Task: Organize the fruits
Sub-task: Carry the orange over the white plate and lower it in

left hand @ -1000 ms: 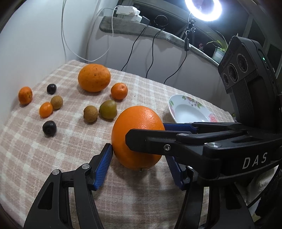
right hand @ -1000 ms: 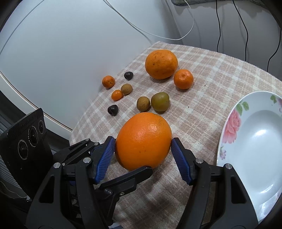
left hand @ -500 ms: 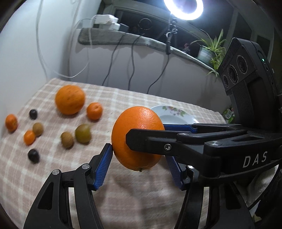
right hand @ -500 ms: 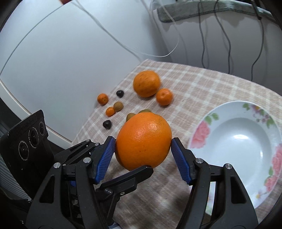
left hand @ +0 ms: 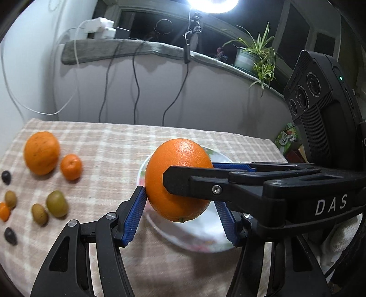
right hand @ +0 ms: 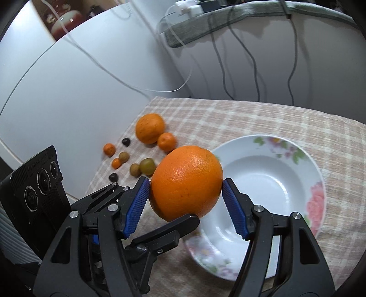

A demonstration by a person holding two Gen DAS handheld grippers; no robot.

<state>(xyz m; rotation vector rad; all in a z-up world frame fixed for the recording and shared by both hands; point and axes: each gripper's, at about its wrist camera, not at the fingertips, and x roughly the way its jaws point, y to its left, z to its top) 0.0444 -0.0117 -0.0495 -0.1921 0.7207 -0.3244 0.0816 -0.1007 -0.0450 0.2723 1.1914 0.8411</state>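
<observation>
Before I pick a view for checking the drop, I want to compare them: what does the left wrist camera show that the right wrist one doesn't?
Left wrist only: a potted plant on the ledge and a ring light.

Right wrist only: the plate's whole bare bowl; in the left view the orange hides most of the plate.

Both: the orange off the cloth, pinched by both tongs, left and right, and the loose fruit on the checked cloth.

Both grippers (left hand: 180, 205) (right hand: 186, 201) were black plastic with ribbed blue pads (right hand: 135, 206), silver screws (left hand: 216, 188), white "DAS" lettering (left hand: 331, 203), and a three-lens black camera block (right hand: 39, 180).
</observation>
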